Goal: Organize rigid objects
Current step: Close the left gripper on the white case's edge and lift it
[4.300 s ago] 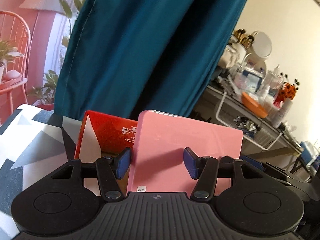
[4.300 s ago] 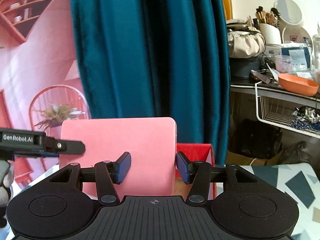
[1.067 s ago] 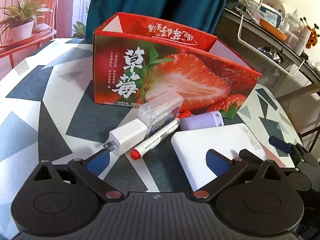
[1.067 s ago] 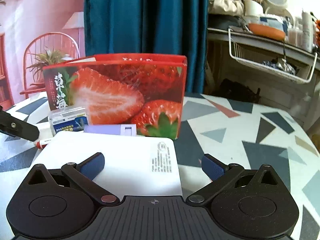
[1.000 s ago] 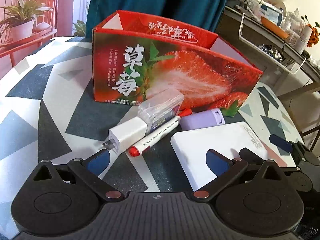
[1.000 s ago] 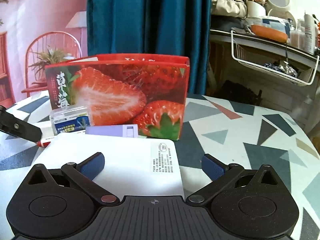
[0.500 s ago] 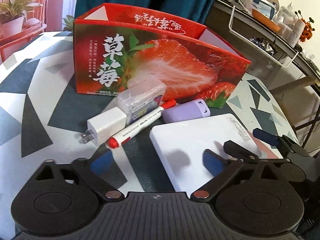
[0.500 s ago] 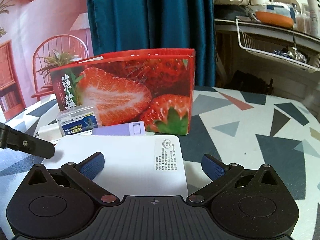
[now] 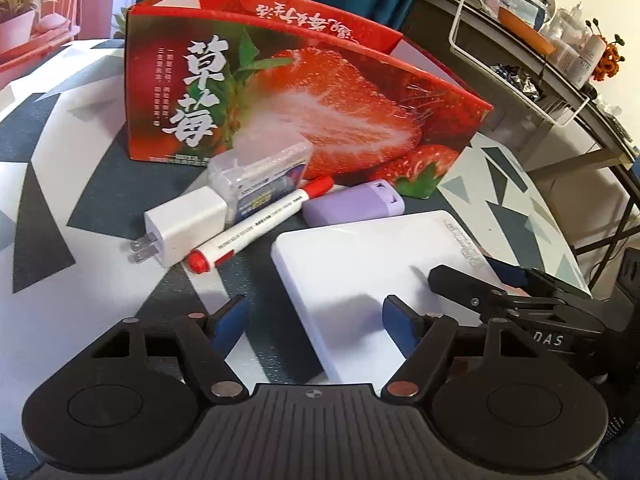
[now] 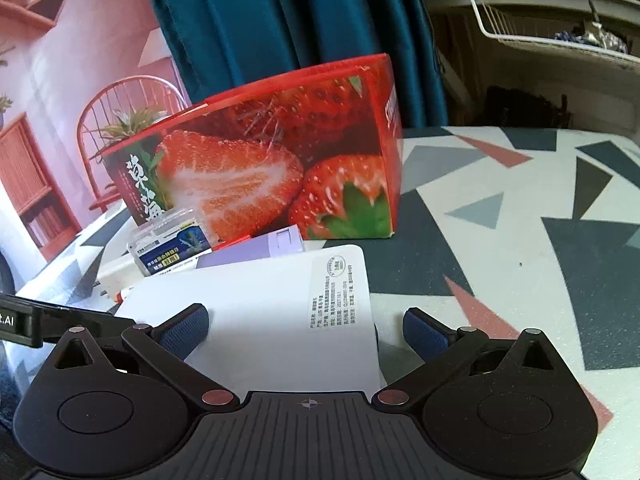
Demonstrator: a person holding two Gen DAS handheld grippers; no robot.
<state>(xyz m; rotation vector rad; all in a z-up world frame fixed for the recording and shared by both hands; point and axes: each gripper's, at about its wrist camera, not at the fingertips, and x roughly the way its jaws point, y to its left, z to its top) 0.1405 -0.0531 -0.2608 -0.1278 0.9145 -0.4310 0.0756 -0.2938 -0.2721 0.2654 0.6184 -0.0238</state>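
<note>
Tools (image 9: 314,322) (image 10: 306,330) both agape, left narrowing astride white slab's (image 9: 360,264) edge, unpinched; near end hidden.

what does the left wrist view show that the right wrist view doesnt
Only the left wrist view: the whole red-capped white marker, the white plug charger's prongs and the strawberry box's open top.

Only the right wrist view: the flat white box's printed label, readable, and the clear case's blue label.

Both: the red strawberry carton, flat white box, lilac case, and both grippers at the white box, the left gripper closing in, the right gripper open.
</note>
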